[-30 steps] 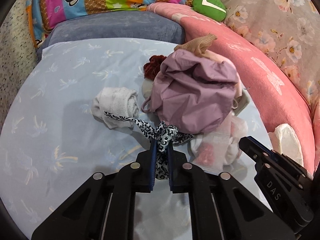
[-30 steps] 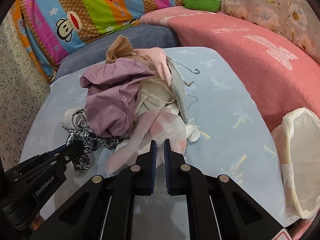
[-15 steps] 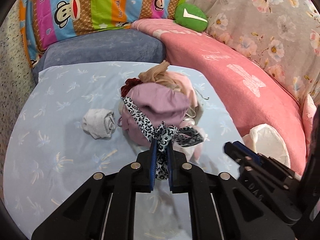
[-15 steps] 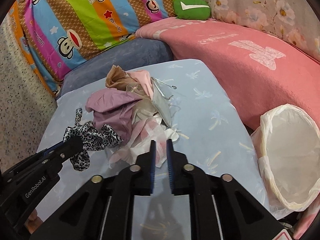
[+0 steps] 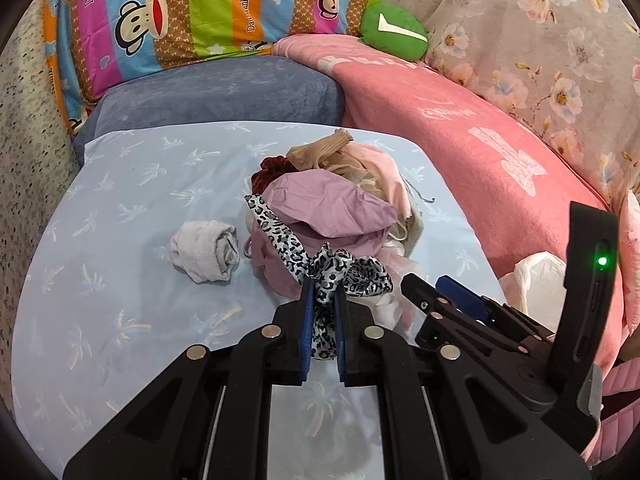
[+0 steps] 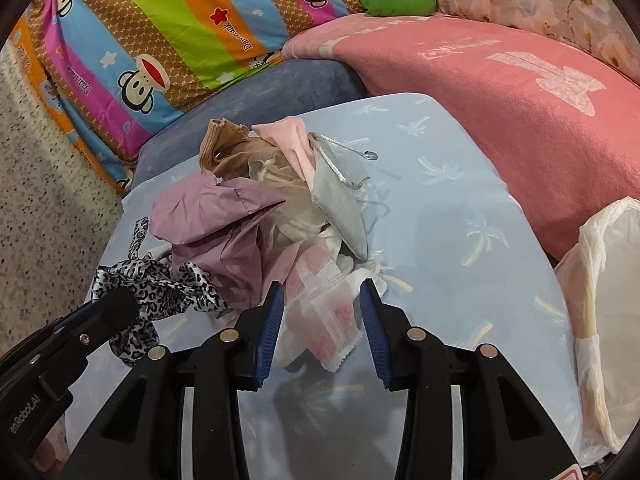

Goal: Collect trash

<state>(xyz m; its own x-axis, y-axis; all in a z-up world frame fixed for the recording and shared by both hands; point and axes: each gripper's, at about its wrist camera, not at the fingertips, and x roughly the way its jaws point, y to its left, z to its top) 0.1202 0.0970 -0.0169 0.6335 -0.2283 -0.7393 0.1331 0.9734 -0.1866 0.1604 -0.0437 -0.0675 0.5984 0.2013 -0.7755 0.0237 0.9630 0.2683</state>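
My left gripper is shut on a leopard-print ribbon and holds it above the light blue table; the ribbon also shows in the right wrist view. My right gripper is open, its fingers on either side of a pink and white mesh wrapper at the near edge of a pile of cloth trash. The pile, topped by a mauve bag, lies mid-table. A white-lined bin stands at the table's right edge.
A rolled grey sock lies left of the pile. A pink blanket, a blue cushion, a striped monkey pillow and a green cushion ring the table. The right gripper's body is close beside my left one.
My left gripper has lifted the leopard ribbon off the table and drawn back. My right gripper has opened and now straddles the mesh wrapper.
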